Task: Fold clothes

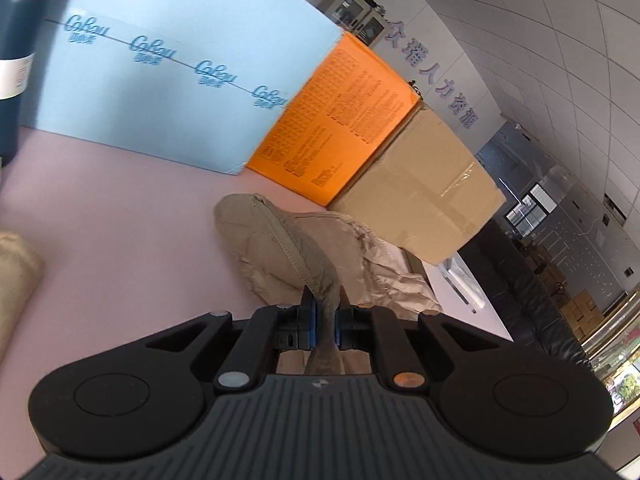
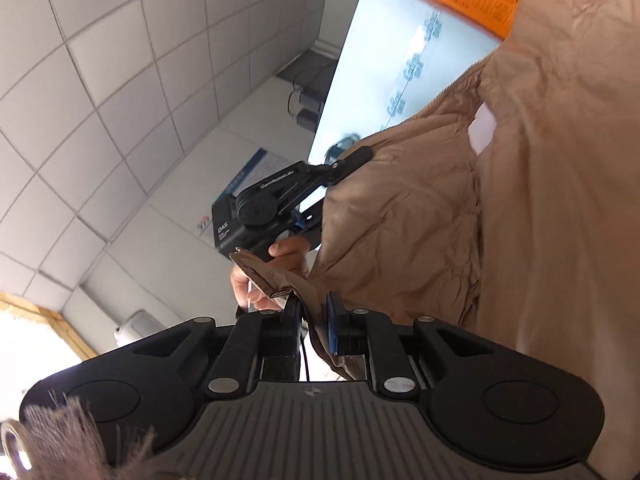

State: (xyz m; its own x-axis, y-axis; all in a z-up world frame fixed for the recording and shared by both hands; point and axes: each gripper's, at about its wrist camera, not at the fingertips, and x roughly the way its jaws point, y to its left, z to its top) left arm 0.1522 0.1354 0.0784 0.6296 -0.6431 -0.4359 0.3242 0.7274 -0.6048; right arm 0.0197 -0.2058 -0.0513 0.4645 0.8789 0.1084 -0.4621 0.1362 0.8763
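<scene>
A tan padded jacket hangs lifted above the pink table top. My left gripper is shut on a seamed edge of it, the cloth pinched between the blue pads. In the right wrist view the same jacket fills the right side, with a white label on its lining. My right gripper is shut on a thin fold of its edge and points slightly upward toward the ceiling. The other hand-held gripper, with a hand on its grip, shows beyond it against the cloth.
A light blue board, an orange box and a taped cardboard box stand at the table's far side. A dark blue cylinder rises at the left. Another beige cloth piece lies at the left edge.
</scene>
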